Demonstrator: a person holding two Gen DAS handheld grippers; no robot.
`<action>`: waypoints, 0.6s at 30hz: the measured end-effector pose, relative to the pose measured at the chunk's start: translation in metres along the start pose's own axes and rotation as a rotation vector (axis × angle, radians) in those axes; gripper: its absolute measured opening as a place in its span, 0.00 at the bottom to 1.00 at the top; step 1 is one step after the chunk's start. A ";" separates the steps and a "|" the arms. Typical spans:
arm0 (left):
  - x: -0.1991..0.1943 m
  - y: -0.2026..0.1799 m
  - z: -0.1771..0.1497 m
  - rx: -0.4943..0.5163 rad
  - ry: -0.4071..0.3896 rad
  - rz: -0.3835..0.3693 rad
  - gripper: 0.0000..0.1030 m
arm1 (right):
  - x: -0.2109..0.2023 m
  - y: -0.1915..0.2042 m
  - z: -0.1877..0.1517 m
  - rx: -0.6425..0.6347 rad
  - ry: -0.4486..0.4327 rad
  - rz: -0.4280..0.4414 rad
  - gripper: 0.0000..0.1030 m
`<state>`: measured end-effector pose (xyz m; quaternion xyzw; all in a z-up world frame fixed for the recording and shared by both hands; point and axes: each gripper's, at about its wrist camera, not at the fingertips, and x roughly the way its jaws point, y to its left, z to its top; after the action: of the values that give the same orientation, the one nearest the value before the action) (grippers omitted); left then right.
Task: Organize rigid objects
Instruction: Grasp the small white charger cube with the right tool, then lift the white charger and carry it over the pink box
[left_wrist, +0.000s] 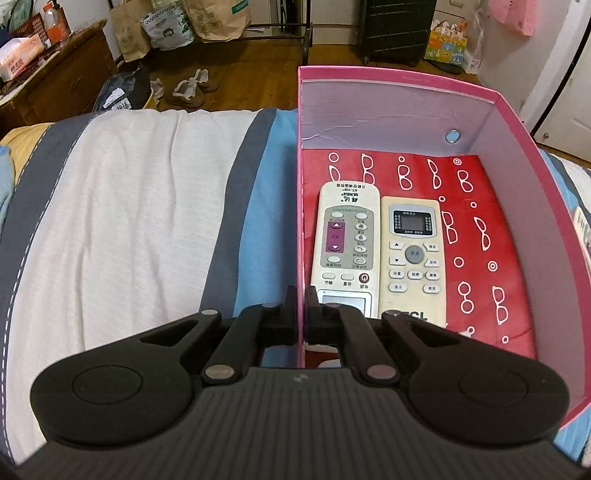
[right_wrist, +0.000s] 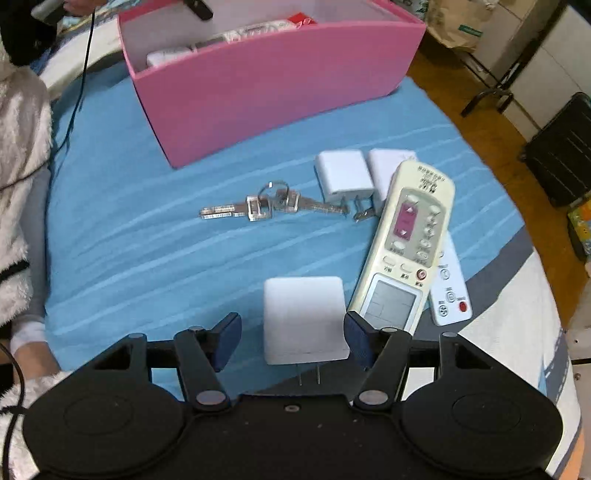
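A pink box (left_wrist: 524, 206) sits on the bed and holds two cream remotes (left_wrist: 347, 243) (left_wrist: 413, 254) side by side on red patterned paper. My left gripper (left_wrist: 302, 306) is shut on the box's left wall, one finger outside and one inside. In the right wrist view the pink box (right_wrist: 266, 85) stands at the back. My right gripper (right_wrist: 291, 339) is open around a white charger block (right_wrist: 303, 317), its prongs pointing toward me. Beyond lie a cream remote (right_wrist: 406, 243), a small white remote (right_wrist: 450, 291), two white plug adapters (right_wrist: 343, 173) (right_wrist: 388, 170) and a bunch of keys (right_wrist: 266, 206).
The bed has a blue, grey and white striped cover (left_wrist: 147, 206). Past its far edge are a wooden floor with shoes (left_wrist: 192, 88), paper bags (left_wrist: 218, 18) and a black suitcase (left_wrist: 395, 29). A person's fluffy white sleeve (right_wrist: 18, 206) is at the left.
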<state>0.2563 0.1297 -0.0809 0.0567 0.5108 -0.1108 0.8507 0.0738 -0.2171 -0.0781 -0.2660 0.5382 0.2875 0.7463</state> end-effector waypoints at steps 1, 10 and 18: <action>0.000 0.000 0.000 0.001 0.001 0.000 0.02 | 0.004 0.000 0.001 0.001 0.004 -0.013 0.64; 0.000 -0.002 -0.001 0.027 -0.007 -0.001 0.02 | 0.019 0.003 0.008 0.033 -0.010 -0.060 0.59; -0.002 -0.002 -0.002 0.017 -0.006 0.004 0.02 | 0.011 0.013 0.024 0.142 -0.069 -0.021 0.59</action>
<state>0.2528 0.1284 -0.0803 0.0648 0.5071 -0.1137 0.8519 0.0832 -0.1895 -0.0834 -0.2083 0.5285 0.2497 0.7842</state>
